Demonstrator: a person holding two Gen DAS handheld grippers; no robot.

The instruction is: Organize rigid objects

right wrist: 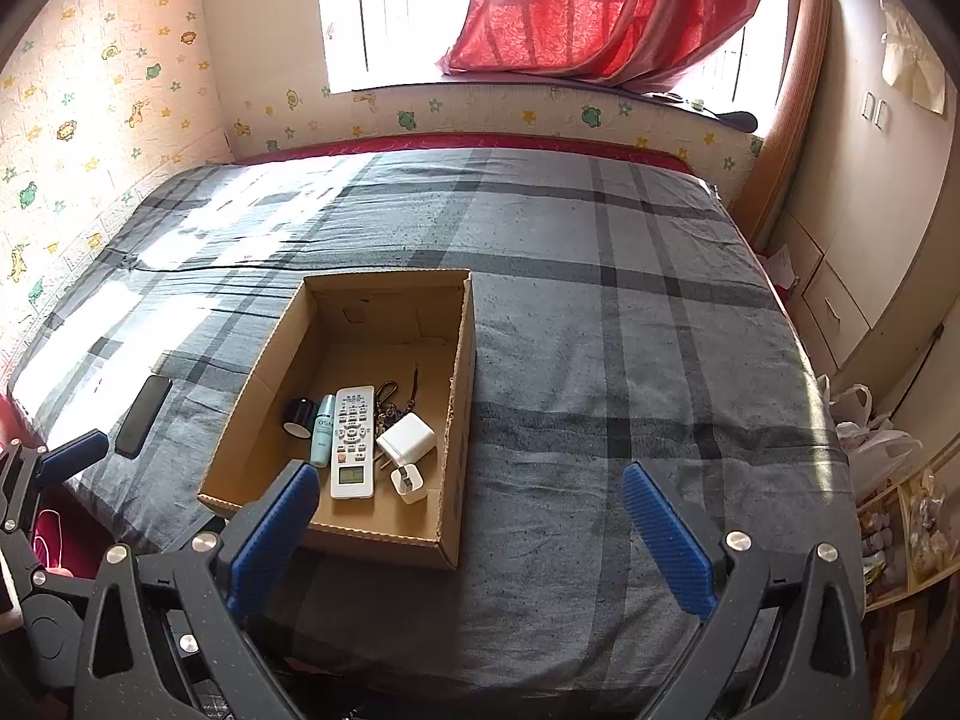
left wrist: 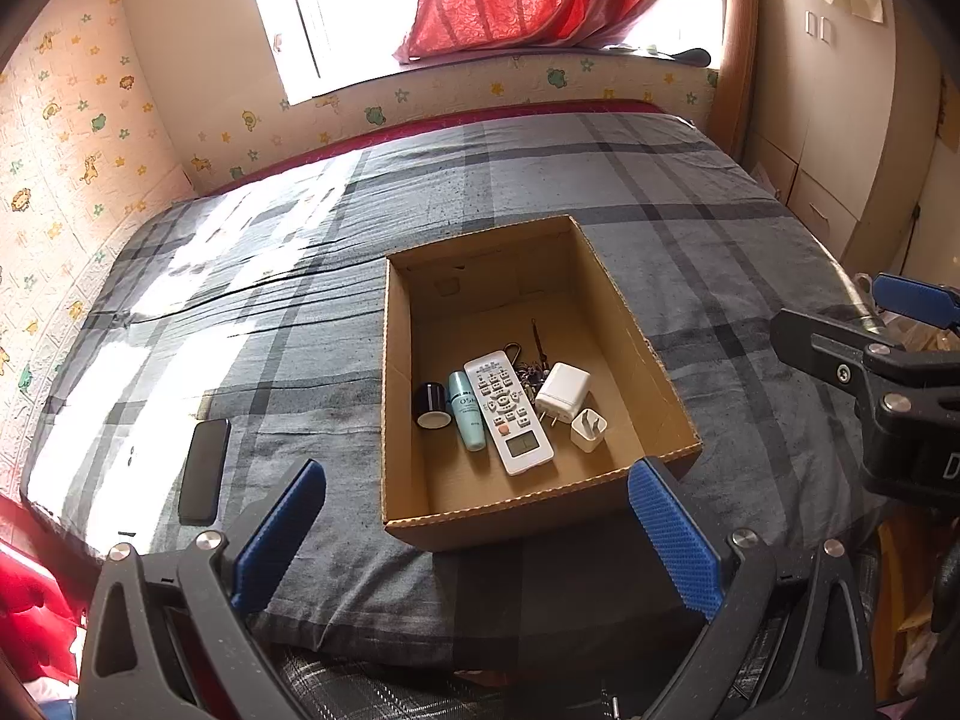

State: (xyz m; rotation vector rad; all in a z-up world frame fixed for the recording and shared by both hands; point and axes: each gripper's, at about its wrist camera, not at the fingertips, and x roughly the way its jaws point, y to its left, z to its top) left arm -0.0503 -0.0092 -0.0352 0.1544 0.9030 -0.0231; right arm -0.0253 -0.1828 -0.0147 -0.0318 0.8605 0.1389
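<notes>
Grey plaid bedsheet fills both views. At frame centre sits an open brown cardboard box holding a white remote control, white charger cube, teal bottle and black jar. A black phone lies at lower left, outside it. The left gripper and right gripper hang spread and empty, just short of the box's near edge.

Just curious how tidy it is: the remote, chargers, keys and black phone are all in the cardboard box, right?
Not quite. The black phone lies on the bedspread left of the cardboard box, as the left wrist view shows. The remote, chargers and keys are inside.
</notes>
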